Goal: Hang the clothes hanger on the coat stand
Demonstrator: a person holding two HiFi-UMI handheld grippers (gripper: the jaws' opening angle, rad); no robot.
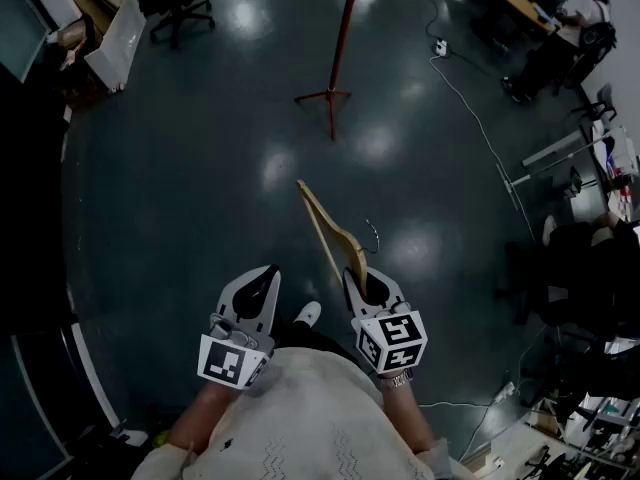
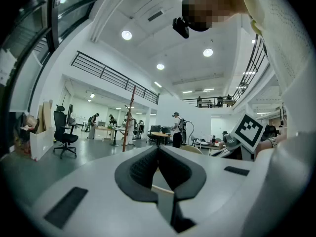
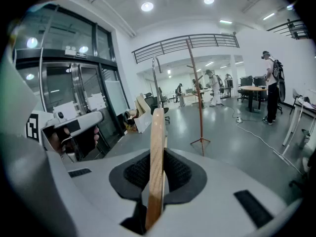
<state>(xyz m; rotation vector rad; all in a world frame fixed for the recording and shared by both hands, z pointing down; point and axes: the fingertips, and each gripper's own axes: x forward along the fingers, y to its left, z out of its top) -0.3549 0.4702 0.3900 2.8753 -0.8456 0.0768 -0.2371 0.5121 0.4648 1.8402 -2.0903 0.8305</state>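
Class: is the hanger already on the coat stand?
No: the right tongs grip the hanger, far from the coat stand.

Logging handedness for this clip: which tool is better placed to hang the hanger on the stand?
Right. The right tool is shut on the hanger, pointing toward the stand ahead; the left tool is shut and empty.

Left gripper (image 2: pixel 158 150) closed, empty, coat stand (image 2: pixel 130 117) beyond

A glossy dark floor (image 1: pixel 200 158) reflects round ceiling lights (image 2: pixel 127 34). A railing (image 2: pixel 111 74) lines the upper level; a chair (image 2: pixel 64 132), desk (image 3: pixel 253 88) and glass doors (image 3: pixel 79 88) stand around.
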